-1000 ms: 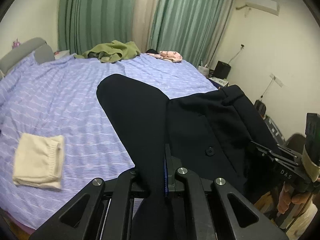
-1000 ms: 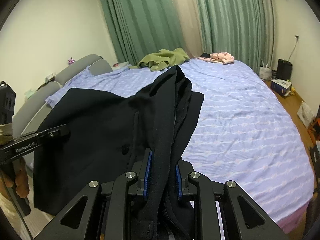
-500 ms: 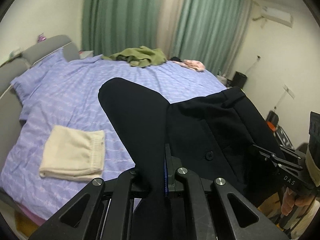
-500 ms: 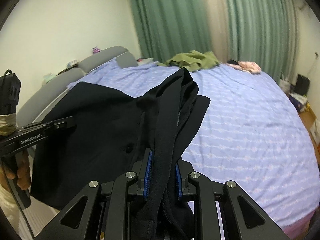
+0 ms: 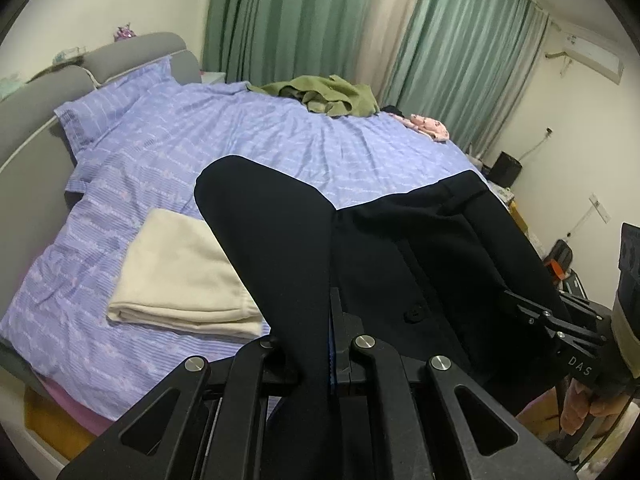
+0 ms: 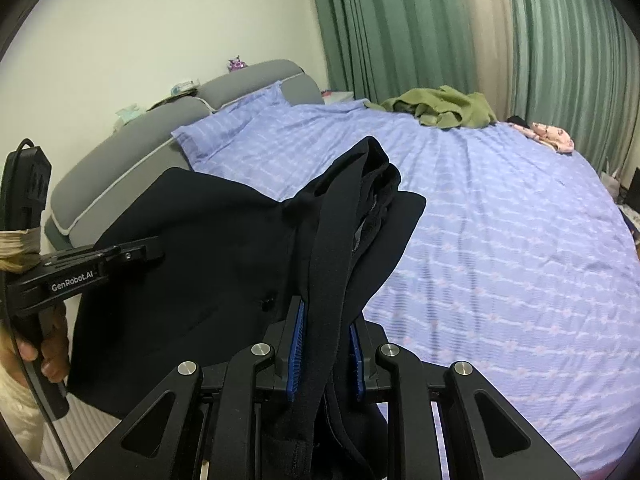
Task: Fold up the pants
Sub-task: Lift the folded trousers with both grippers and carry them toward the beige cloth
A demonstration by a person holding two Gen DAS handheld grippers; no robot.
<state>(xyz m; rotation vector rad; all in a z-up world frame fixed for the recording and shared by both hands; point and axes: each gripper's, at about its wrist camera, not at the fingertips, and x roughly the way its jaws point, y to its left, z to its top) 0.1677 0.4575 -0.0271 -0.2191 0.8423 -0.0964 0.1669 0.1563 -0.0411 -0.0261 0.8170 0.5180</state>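
Black pants (image 5: 400, 256) hang stretched between my two grippers above the bed (image 5: 280, 152): left gripper (image 5: 326, 344) clamped on one waist corner, right gripper (image 6: 326, 356) clamped on the bunched other, so the cloth stays taut for laying flat.

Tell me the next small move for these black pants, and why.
Probably lower both tools forward to lay the black pants on the bare sheet. The left tool and right tool are each shut on the waist end, holding it above the bed, clear of the folded cream garment.
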